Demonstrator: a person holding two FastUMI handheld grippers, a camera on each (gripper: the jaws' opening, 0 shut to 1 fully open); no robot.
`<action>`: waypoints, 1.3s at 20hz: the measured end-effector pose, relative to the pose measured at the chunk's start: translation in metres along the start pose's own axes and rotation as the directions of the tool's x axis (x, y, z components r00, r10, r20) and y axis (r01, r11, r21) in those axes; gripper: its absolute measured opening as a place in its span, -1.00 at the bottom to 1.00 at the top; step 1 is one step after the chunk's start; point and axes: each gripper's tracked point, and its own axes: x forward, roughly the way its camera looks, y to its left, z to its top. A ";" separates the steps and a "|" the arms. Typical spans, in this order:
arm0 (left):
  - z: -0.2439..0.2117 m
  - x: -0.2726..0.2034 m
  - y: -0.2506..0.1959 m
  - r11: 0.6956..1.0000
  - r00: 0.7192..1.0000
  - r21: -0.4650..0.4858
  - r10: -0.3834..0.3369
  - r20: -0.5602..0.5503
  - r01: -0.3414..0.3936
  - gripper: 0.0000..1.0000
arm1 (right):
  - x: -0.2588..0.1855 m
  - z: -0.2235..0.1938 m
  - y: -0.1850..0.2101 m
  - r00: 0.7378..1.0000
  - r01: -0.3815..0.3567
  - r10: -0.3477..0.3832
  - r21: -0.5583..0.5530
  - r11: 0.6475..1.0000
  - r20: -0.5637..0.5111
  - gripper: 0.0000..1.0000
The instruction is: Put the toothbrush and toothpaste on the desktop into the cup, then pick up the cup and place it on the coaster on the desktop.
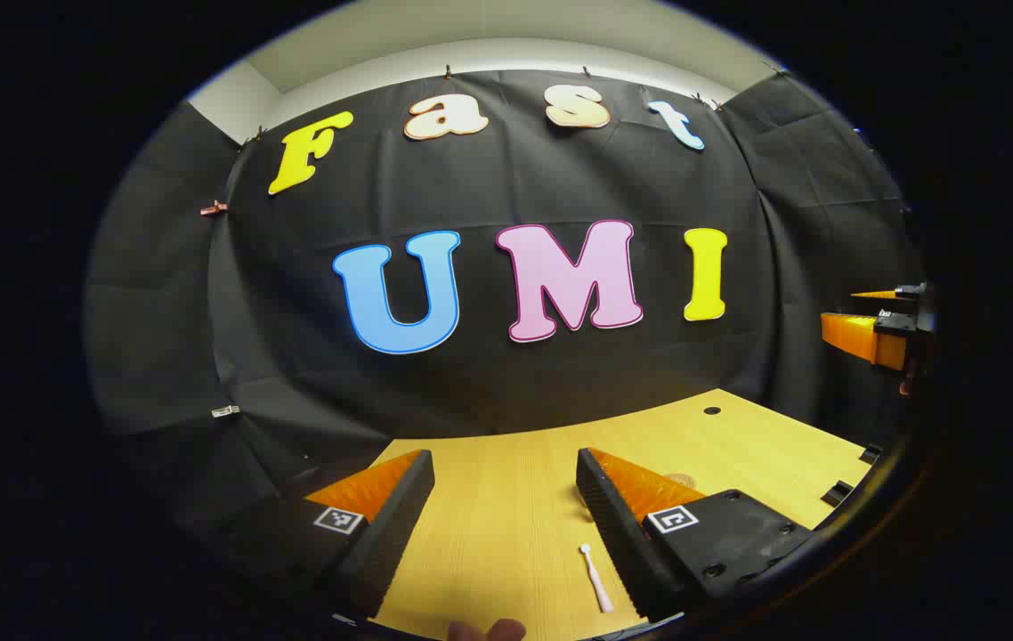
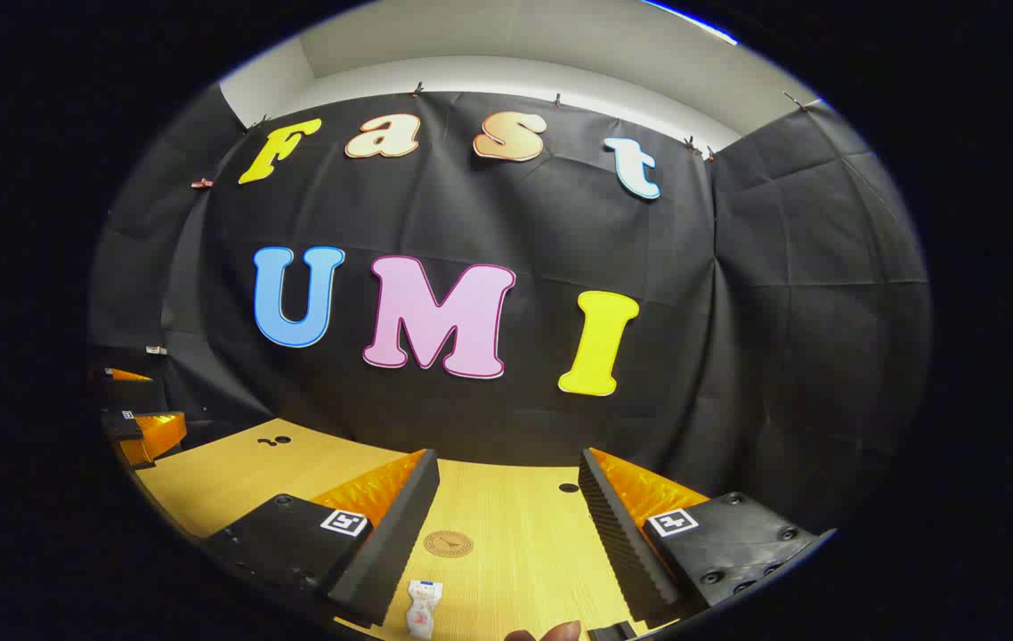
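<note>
While both tools hover spread and empty | left tool [image 1: 502,499] above toothbrush [image 1: 596,579] on table [image 1: 506,525] | right tool [image 2: 506,503] near toothpaste [image 2: 422,608], coaster [image 2: 449,544] | step: first pickup | next: descend, pinch toothbrush

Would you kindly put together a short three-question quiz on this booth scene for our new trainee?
1. True or false: the left tongs are shut on the toothbrush.
2. In the right gripper view, what lies nearer the camera: A) the toothpaste or B) the coaster?
3. Fill in: both pairs of tongs, including the right tongs, hover above the wooden ____.

Key: 1 false, they are open and the toothbrush lies on the wood; 2 A; 3 desktop.
</note>
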 end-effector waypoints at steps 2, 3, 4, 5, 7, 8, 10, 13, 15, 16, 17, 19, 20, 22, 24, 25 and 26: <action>-0.003 0.001 0.000 1.000 1.000 0.001 0.001 -0.006 -0.001 0.99 | 0.000 -0.002 0.002 1.000 -0.003 0.003 -0.003 1.000 -0.006 0.94; -0.004 0.001 0.000 1.000 1.000 0.002 0.002 -0.008 -0.002 0.99 | 0.000 -0.004 0.002 1.000 -0.003 0.003 -0.003 1.000 -0.011 0.94; -0.004 0.000 0.000 1.000 1.000 0.004 0.001 -0.012 -0.001 0.99 | 0.000 -0.006 0.001 1.000 -0.001 0.001 -0.003 1.000 -0.016 0.94; -0.006 0.000 0.000 1.000 1.000 0.004 0.000 -0.015 0.000 0.99 | -0.001 -0.006 0.002 1.000 0.001 -0.001 -0.002 1.000 -0.020 0.94; -0.008 0.000 0.000 1.000 1.000 0.004 -0.004 -0.020 0.004 0.99 | -0.002 -0.009 0.002 1.000 0.006 -0.006 0.002 1.000 -0.030 0.94; -0.007 0.000 0.001 1.000 1.000 0.004 -0.008 -0.021 0.008 0.99 | -0.002 -0.010 0.004 0.999 0.008 -0.008 0.001 1.000 -0.034 0.94; -0.009 0.000 0.003 1.000 1.000 0.005 -0.013 -0.020 0.013 0.99 | -0.005 -0.010 0.005 0.999 0.015 -0.015 -0.003 1.000 -0.036 0.94; -0.008 0.000 0.006 1.000 1.000 -0.007 -0.026 -0.010 0.026 0.99 | -0.008 -0.009 0.011 0.999 0.028 -0.028 0.008 1.000 -0.037 0.94; -0.010 0.000 0.007 0.999 0.999 -0.012 -0.041 -0.011 0.041 0.99 | -0.010 -0.011 0.017 0.998 0.034 -0.033 0.010 0.999 -0.049 0.94; -0.009 0.001 0.008 0.999 0.999 -0.013 -0.048 -0.013 0.048 0.99 | -0.010 -0.013 0.020 0.998 0.036 -0.035 0.007 0.999 -0.056 0.94; -0.013 0.002 0.009 0.999 0.998 -0.013 -0.053 -0.015 0.053 0.99 | -0.011 -0.015 0.021 0.997 0.042 -0.042 -0.002 0.999 -0.064 0.94; -0.021 0.004 0.009 0.998 0.997 -0.015 -0.064 -0.031 0.063 0.99 | -0.012 -0.025 0.027 0.994 0.040 -0.041 -0.015 0.999 -0.102 0.94; -0.027 0.006 0.007 0.997 0.996 -0.019 -0.075 -0.046 0.074 0.99 | -0.013 -0.035 0.034 0.990 0.026 -0.028 -0.014 1.000 -0.137 0.94; -0.045 0.009 0.005 0.997 0.992 -0.025 -0.079 -0.098 0.077 0.99 | -0.015 -0.060 0.041 0.974 0.009 -0.012 -0.013 1.000 -0.227 0.94; -0.062 0.011 0.002 0.997 0.985 -0.035 -0.080 -0.152 0.076 0.99 | -0.015 -0.086 0.049 0.949 -0.002 0.006 0.012 1.000 -0.314 0.94; -0.072 0.011 0.000 0.996 0.981 -0.037 -0.083 -0.178 0.078 0.99 | -0.013 -0.100 0.054 0.934 -0.005 0.013 0.024 1.000 -0.356 0.94; -0.079 0.010 -0.003 0.995 0.975 -0.041 -0.093 -0.201 0.086 1.00 | -0.010 -0.118 0.058 0.916 -0.009 0.019 0.026 1.000 -0.400 0.94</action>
